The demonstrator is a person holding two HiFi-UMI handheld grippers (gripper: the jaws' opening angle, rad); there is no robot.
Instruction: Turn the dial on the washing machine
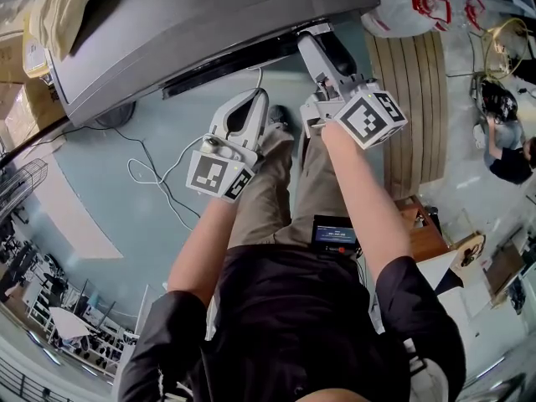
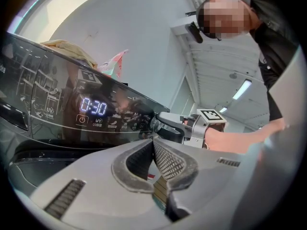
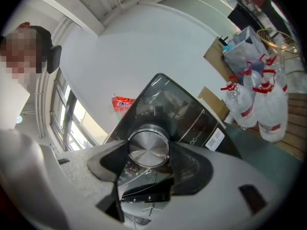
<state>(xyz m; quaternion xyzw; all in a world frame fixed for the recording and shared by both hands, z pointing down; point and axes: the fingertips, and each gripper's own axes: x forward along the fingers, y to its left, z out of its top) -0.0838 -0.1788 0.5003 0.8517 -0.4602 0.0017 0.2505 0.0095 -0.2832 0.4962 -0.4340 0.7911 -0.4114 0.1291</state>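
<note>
The washing machine (image 1: 209, 23) fills the top of the head view, its dark control panel (image 2: 57, 109) lit with "0:30" (image 2: 93, 107). The round silver dial (image 3: 148, 147) sits between the jaws of my right gripper (image 3: 149, 153), which close on its sides. In the head view that right gripper (image 1: 316, 47) reaches up to the panel's front edge and hides the dial. My left gripper (image 1: 254, 100) hangs lower and to the left, off the machine. Its padded jaws (image 2: 153, 145) meet at the tips with nothing between them. The right gripper (image 2: 162, 124) also shows against the panel in the left gripper view.
A yellowish cloth (image 1: 63, 7) lies on the machine's top. A white cable (image 1: 155, 178) trails over the floor under the left gripper. A wooden pallet (image 1: 414, 99) lies to the right, with clear jugs (image 3: 254, 104) beyond it. Another person (image 1: 507, 145) sits far right.
</note>
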